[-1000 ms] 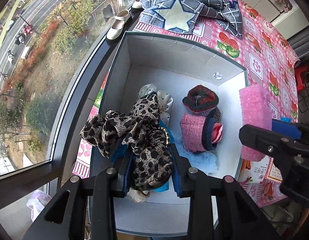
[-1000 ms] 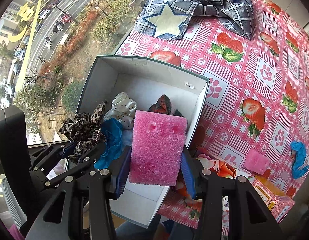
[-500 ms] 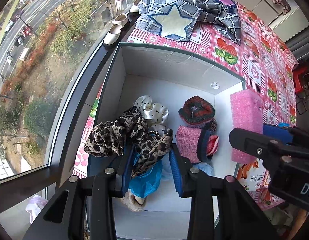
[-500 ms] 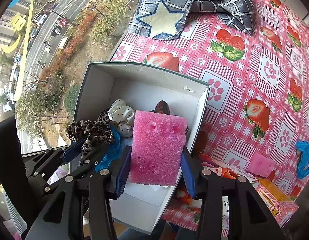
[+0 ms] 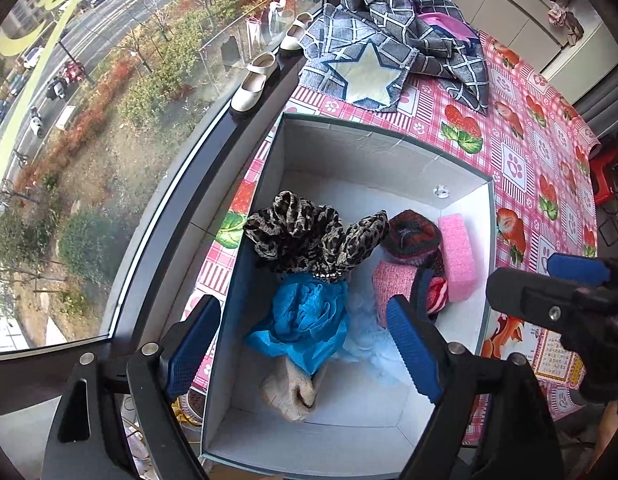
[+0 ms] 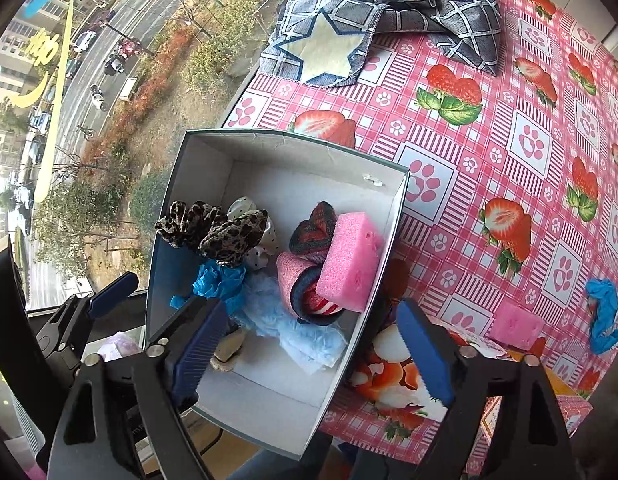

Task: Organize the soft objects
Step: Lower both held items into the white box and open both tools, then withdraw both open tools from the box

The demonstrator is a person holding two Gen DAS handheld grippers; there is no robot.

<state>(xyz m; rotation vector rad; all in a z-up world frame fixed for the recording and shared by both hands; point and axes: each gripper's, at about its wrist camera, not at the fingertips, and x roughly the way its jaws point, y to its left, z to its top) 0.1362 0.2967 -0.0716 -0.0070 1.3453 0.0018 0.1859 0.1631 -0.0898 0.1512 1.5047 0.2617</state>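
- Nearest, the left gripper (image 5: 305, 340) and right gripper (image 6: 313, 344) hang over a white box (image 5: 349, 152), jaws just sprung wide, nothing between them.
- In the box, a leopard scarf (image 5: 305, 236) lies on blue cloth (image 5: 305, 316) at the left.
- A pink sponge (image 6: 351, 256) leans against the box's right wall, beside rolled knitwear (image 5: 413, 236).
- Farther right, on the strawberry tablecloth (image 6: 509, 128), lie another sponge (image 6: 517, 326) and a blue rag (image 6: 603, 316).
- Farthest, a checked grey cloth (image 6: 389, 8).

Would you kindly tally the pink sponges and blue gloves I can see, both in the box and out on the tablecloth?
Pink sponges: 2, one in the box, one on the tablecloth
Blue gloves: 2, one in the box, one on the tablecloth
Total: 4
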